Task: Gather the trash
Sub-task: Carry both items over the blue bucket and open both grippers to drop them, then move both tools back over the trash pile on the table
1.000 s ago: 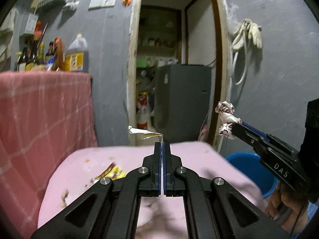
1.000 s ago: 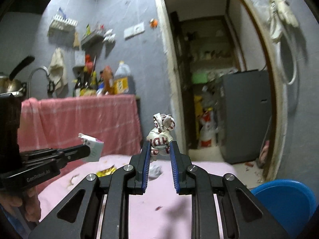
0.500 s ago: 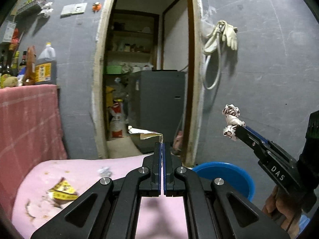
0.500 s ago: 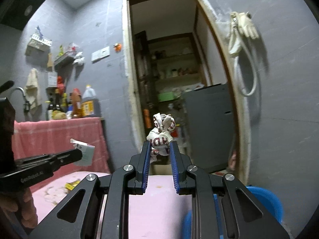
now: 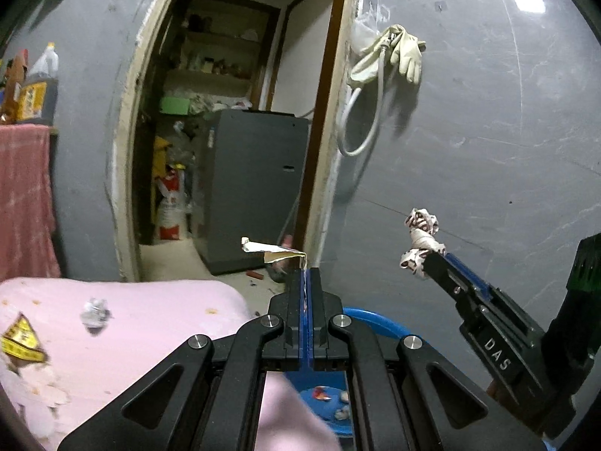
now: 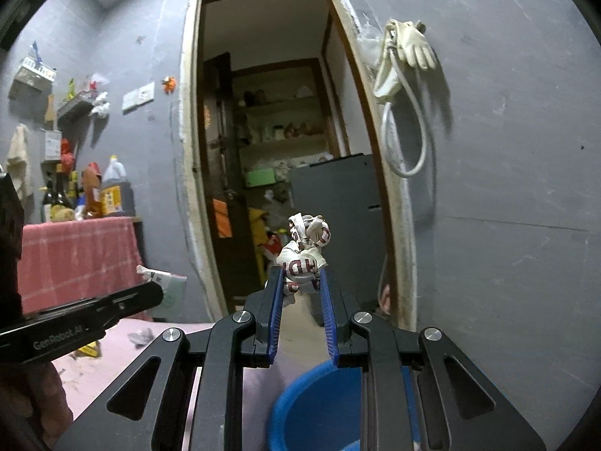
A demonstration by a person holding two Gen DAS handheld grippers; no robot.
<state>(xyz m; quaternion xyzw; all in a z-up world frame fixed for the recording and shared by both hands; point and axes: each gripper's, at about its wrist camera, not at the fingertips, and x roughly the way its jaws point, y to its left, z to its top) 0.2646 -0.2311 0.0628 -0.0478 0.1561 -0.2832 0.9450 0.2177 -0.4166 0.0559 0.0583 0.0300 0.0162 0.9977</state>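
Note:
My left gripper point(image 5: 307, 272) is shut on a flat scrap of white paper point(image 5: 270, 250) that sticks out to the left of its tips. My right gripper point(image 6: 300, 276) is shut on a crumpled white wrapper with red print point(image 6: 306, 250); that wrapper point(image 5: 420, 238) also shows at the right of the left wrist view. A blue basin point(image 6: 319, 406) sits low beyond the table's right end, under both grippers, with a few scraps inside point(image 5: 326, 394). On the pink table point(image 5: 150, 319) lie a small crumpled ball point(image 5: 94, 312) and a yellow wrapper point(image 5: 20, 340).
An open doorway point(image 6: 270, 150) leads to a storeroom with a grey cabinet point(image 5: 255, 188). Gloves and a hose point(image 5: 390, 56) hang on the grey wall. A counter with a red cloth point(image 6: 75, 259) and bottles point(image 6: 112, 191) stands at the left.
Both grippers have swung to the right with their scraps still held. The table has slid to the left edge of view and the blue basin now lies below the fingers.

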